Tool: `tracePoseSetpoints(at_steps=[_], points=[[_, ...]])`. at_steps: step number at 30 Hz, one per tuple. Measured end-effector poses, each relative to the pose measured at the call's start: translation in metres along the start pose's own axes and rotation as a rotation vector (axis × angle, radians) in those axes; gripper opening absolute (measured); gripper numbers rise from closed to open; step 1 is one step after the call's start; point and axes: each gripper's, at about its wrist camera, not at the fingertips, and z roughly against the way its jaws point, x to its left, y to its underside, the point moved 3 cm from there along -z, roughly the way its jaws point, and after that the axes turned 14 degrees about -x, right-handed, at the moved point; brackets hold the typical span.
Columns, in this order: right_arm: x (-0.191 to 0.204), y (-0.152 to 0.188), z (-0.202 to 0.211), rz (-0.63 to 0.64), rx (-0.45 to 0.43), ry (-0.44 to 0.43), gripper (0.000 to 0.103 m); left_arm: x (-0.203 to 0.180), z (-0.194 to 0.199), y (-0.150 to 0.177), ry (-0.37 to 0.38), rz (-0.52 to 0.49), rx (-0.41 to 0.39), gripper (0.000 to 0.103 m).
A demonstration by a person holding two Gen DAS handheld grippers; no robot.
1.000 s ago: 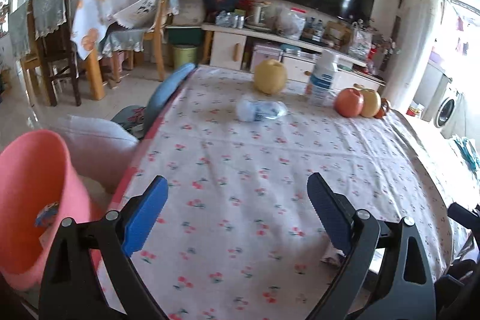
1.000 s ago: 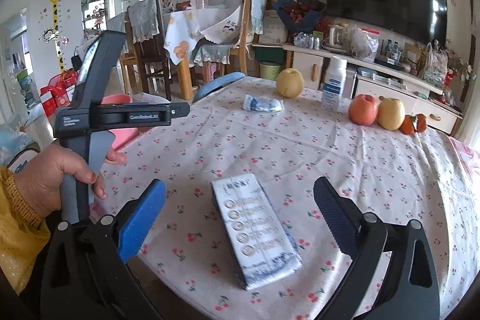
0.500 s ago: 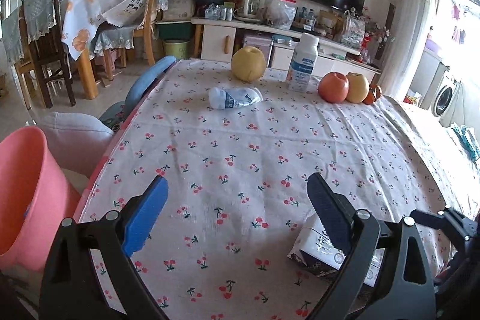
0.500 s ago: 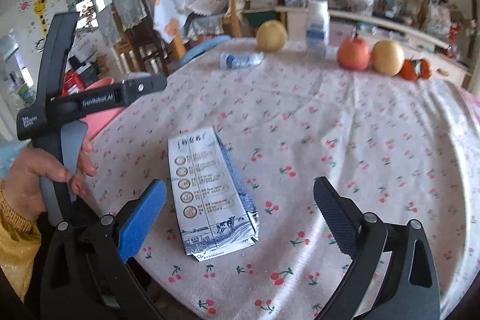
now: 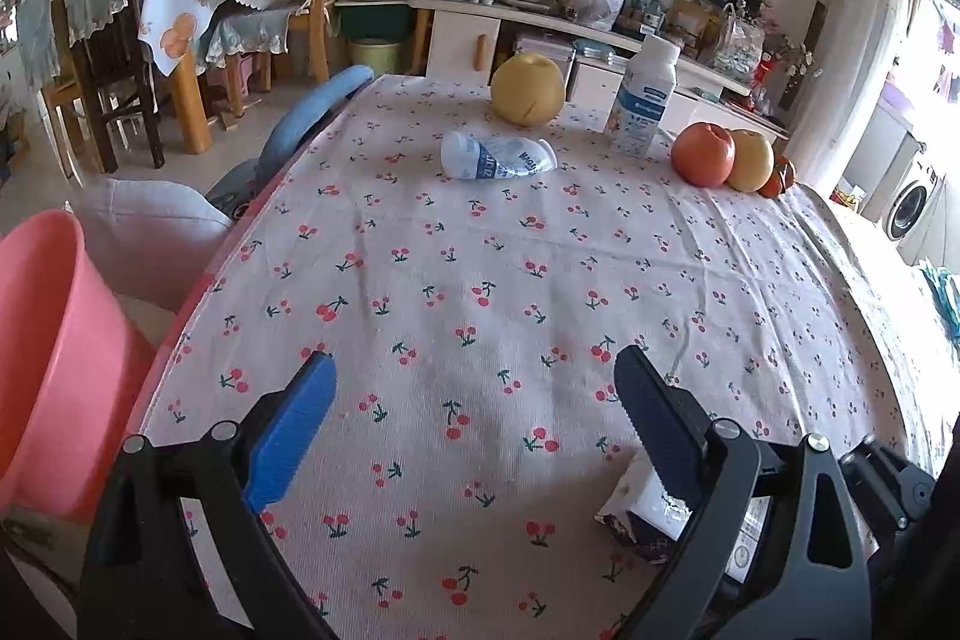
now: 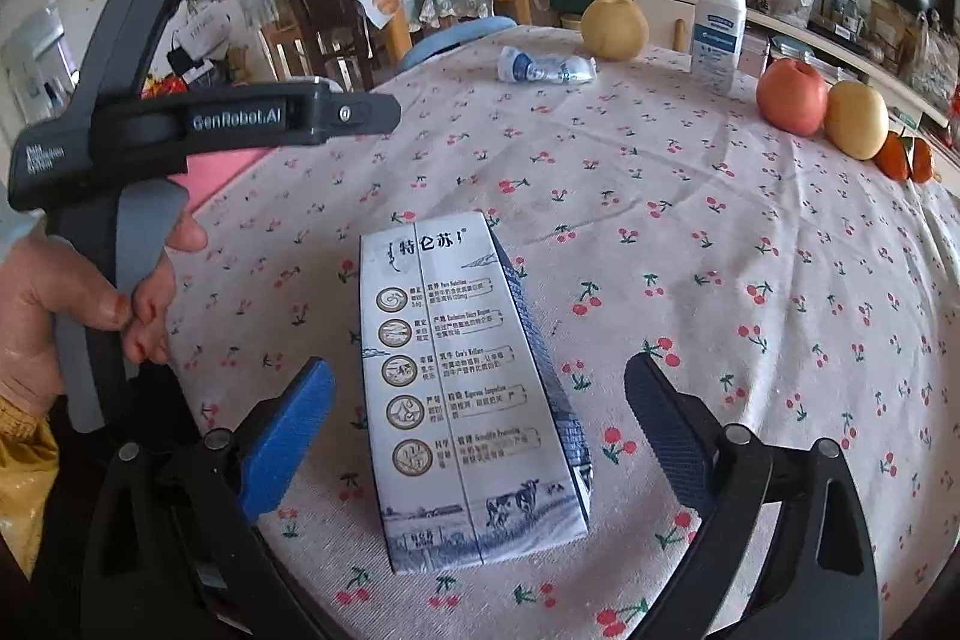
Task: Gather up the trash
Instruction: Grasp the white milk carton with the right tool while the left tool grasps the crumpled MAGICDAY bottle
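Straddling the flattened white-and-blue milk carton (image 6: 474,400), the right gripper (image 6: 480,424) gapes wide; closing too high could skid it off the cherry-print tablecloth (image 6: 720,232). Left gripper (image 5: 474,418) spread, empty.

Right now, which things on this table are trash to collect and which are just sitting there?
Trash job:
milk carton, lying flat
crumpled plastic bottle
pink bin
right hand-held gripper, open over the carton

Just there:
pear
upright white bottle
red apple
yellow apple
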Motion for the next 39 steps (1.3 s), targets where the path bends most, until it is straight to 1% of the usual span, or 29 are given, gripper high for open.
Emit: tracePoseSetpoints(at_steps=[1,3,6,7,9,11,14,18,21,24,26,29,31,32,36,39], points=[[0.000,0.001,-0.002,0.003,0.005,0.000,0.078,0.000,-0.001,0.000,0.000,0.000,0.001,0.094],[-0.001,0.003,-0.008,0.002,0.031,0.003,0.075,-0.001,-0.003,0.000,-0.003,-0.004,0.004,0.094],[-0.003,0.005,-0.015,0.005,0.047,0.011,0.075,-0.003,-0.008,-0.002,-0.008,-0.025,0.007,0.094],[-0.003,0.005,-0.017,0.005,0.051,0.011,0.072,-0.004,-0.011,-0.003,-0.007,-0.031,0.004,0.094],[-0.005,0.005,-0.018,0.007,0.052,0.026,0.070,-0.005,-0.014,-0.008,0.001,-0.043,-0.005,0.094],[-0.011,0.003,-0.018,-0.011,0.055,0.043,0.070,-0.009,-0.019,-0.014,0.013,-0.072,-0.019,0.094],[-0.029,0.000,-0.015,-0.063,0.052,0.091,0.070,-0.016,-0.030,-0.025,0.054,-0.123,-0.037,0.094],[-0.067,-0.004,-0.008,-0.157,0.043,0.172,0.070,-0.031,-0.058,-0.044,0.070,-0.247,-0.040,0.094],[-0.092,-0.006,-0.002,-0.233,0.034,0.207,0.070,-0.040,-0.087,-0.059,0.071,-0.303,-0.020,0.094],[-0.107,-0.006,0.003,-0.282,0.032,0.218,0.071,-0.047,-0.114,-0.072,0.078,-0.327,0.006,0.094],[-0.111,-0.005,0.004,-0.312,0.033,0.207,0.071,-0.052,-0.135,-0.078,0.076,-0.360,0.024,0.094],[-0.115,-0.004,0.006,-0.345,0.031,0.184,0.072,-0.057,-0.167,-0.085,0.069,-0.405,0.071,0.094],[-0.114,-0.003,0.008,-0.356,0.028,0.178,0.079,-0.054,-0.184,-0.091,0.059,-0.392,0.090,0.094],[-0.115,-0.002,0.009,-0.361,0.027,0.178,0.080,-0.052,-0.191,-0.093,0.056,-0.383,0.098,0.094],[-0.120,0.000,0.014,-0.383,0.022,0.163,0.081,-0.040,-0.215,-0.095,0.033,-0.332,0.141,0.094],[-0.122,0.001,0.017,-0.392,0.017,0.157,0.082,-0.038,-0.225,-0.091,0.055,-0.305,0.181,0.094]])
